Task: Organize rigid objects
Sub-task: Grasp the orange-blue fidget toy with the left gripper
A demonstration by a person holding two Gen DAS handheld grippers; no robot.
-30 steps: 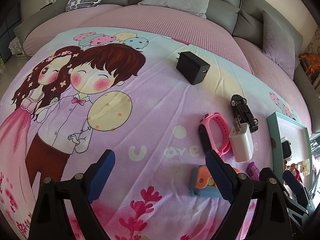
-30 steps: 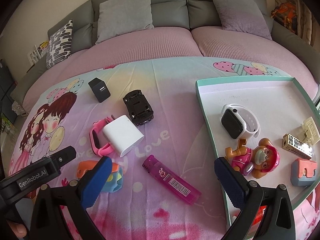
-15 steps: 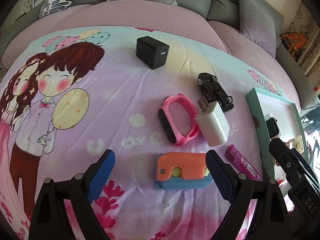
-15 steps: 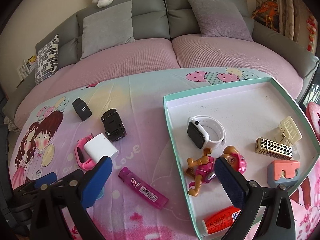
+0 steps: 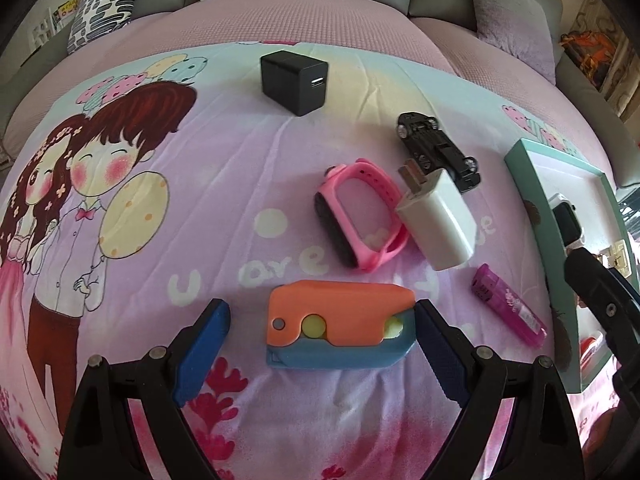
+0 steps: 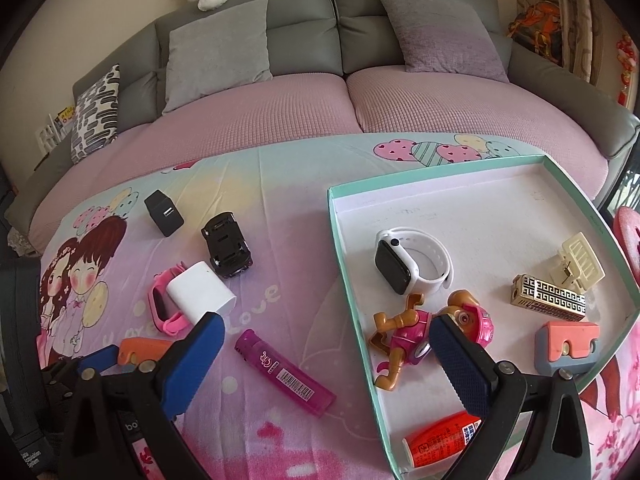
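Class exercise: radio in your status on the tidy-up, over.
Left gripper open, fingers straddling orange-blue toy. Right gripper open, empty. Pink watch and white charger close beyond.

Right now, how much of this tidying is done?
About half. The tray already holds seven things, among them a white watch and a toy pup. The open left gripper straddles the orange-blue toy, not gripping it. Also left on the cloth: black charger, car, pink watch, white charger, lighter.
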